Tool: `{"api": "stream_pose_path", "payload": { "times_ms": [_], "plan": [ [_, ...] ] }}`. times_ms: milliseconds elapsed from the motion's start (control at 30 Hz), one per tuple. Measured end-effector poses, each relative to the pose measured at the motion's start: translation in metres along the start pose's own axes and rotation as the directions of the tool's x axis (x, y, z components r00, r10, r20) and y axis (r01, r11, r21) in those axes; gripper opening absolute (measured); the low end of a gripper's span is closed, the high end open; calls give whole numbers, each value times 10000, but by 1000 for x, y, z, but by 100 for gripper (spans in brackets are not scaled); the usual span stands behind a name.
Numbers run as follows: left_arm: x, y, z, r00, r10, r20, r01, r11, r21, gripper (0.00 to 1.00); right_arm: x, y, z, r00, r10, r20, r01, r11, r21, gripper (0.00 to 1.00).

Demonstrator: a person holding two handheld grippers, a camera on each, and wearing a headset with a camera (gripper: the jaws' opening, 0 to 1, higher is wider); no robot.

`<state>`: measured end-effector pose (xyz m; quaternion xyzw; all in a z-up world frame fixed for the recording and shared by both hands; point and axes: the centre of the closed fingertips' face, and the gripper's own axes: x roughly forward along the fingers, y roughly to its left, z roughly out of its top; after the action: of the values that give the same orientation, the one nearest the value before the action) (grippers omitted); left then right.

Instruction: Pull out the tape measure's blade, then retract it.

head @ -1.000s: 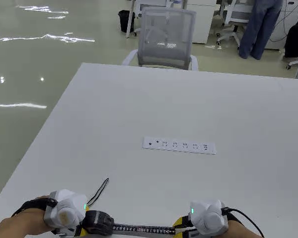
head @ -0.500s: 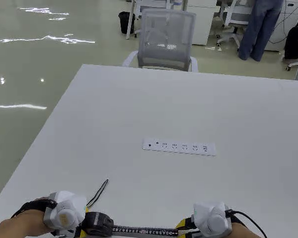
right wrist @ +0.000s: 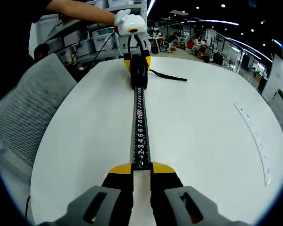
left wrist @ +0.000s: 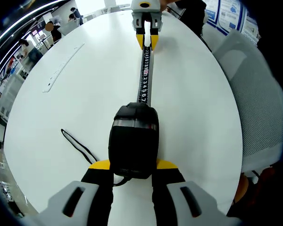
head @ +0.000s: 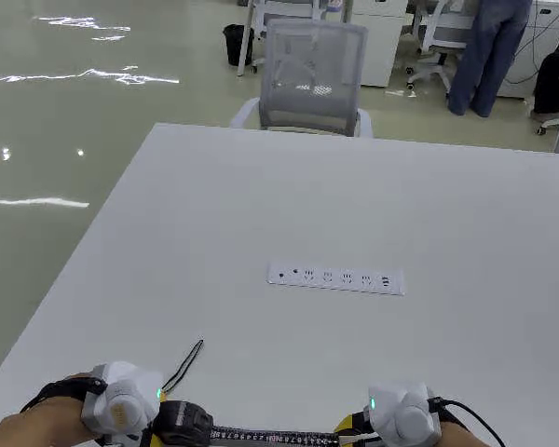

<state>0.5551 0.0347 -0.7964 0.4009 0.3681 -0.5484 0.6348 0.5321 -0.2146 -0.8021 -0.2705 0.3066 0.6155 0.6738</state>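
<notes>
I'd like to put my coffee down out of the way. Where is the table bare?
Bare: the wide table between the power strip and the chair, and the stretch right of the strip. Crowded: the near edge, where the left tool holds the tape measure, the right tool its blade, a black strap beside.

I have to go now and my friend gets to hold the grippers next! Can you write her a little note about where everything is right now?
The left gripper has its jaws shut on the tape measure, whose black case sits on the white table near the person.
The right gripper has its jaws shut on the tip of the blade.
The blade lies stretched flat along the table between the two grippers. The black strap lies loose beside the case.
Done: the blade is pulled out.
Left: guide the tip back toward the case so the blade retracts, probably slowly.
</notes>
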Motion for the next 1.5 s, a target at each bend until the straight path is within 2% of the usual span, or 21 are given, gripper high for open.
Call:
{"api": "stream_pose_path", "payload": {
  "times_ms": [1500],
  "plan": [
    [0, 0, 0, 9999, -19, -100, 20, 10000, 70, 27, -14, -2, -14, 10000, -70, 31, 70, 10000, 55, 11]
  ]
}}
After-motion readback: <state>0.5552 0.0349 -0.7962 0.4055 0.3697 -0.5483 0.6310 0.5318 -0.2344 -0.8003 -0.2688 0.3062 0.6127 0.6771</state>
